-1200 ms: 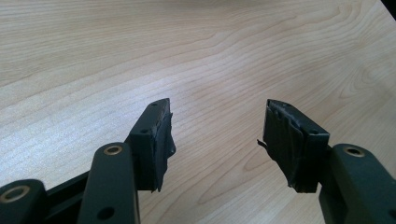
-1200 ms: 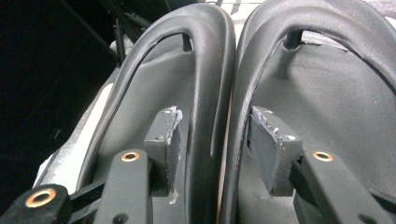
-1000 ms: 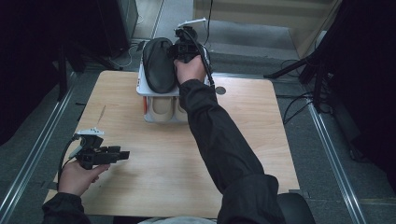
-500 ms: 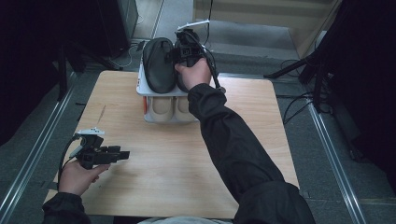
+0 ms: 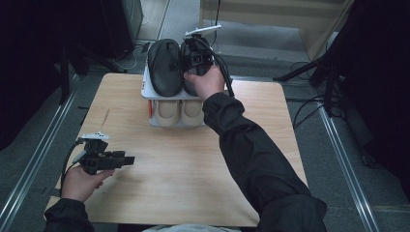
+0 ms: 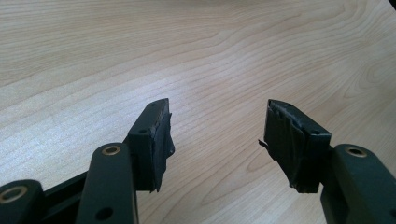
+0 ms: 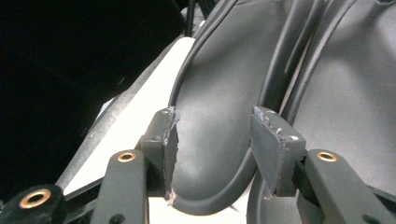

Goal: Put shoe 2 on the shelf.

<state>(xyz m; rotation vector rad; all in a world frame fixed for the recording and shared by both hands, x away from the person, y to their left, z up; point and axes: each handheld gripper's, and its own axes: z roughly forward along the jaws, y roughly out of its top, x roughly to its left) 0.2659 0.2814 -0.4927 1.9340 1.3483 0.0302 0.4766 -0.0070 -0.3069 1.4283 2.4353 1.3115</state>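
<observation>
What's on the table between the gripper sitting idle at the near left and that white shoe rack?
Nothing: in the high view, only bare wooden table lies between the left gripper and the white shoe rack. The left gripper view shows bare wood too.

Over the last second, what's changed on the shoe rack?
The right claw shifted slightly left over the right black shoe on the white rack, jaws open astride its sole edge. The left black shoe, the beige pair below and the open left claw stayed put.
</observation>
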